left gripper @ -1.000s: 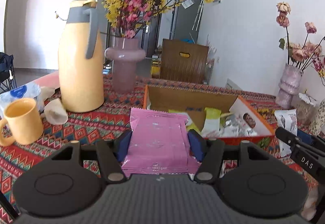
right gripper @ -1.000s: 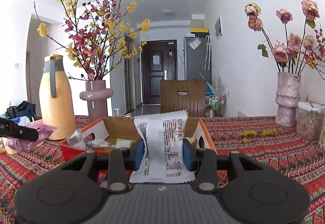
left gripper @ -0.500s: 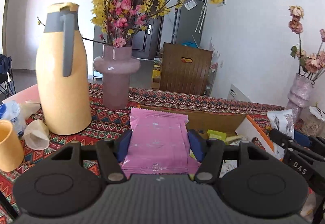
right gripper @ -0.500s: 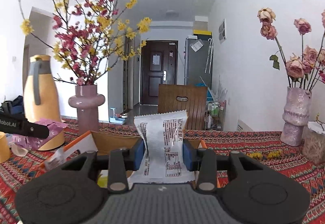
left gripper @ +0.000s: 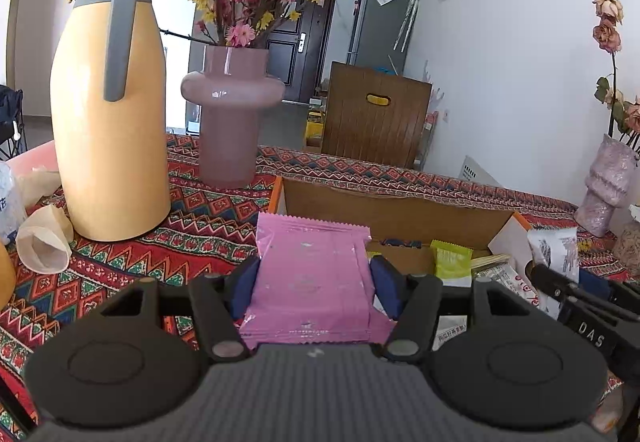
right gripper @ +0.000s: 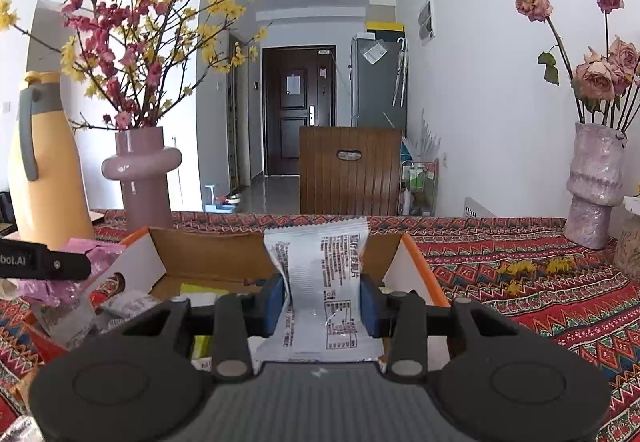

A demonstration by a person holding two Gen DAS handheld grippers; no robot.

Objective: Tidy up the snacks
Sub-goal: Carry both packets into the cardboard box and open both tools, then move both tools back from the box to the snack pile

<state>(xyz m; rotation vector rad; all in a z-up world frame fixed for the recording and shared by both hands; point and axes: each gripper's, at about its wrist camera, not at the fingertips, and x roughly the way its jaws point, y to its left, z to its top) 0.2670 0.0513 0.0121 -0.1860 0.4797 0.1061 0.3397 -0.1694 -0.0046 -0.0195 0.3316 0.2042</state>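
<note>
Bright daylight, sharp focus, fisheye-bent edges, dark corners

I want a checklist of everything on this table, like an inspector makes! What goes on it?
Surface: patterned red tablecloth.
Job's things: cardboard box open, already holding packets, among them a green packet; pink packet and white packet not yet in it.
Clutter: yellow jug, pink vase, rough vase, paper cup on its side.
Grippers: left gripper clamps the pink packet; right gripper clamps the white packet.
Cables: nothing seen.
Surroundings: wooden chair, dark door.
</note>
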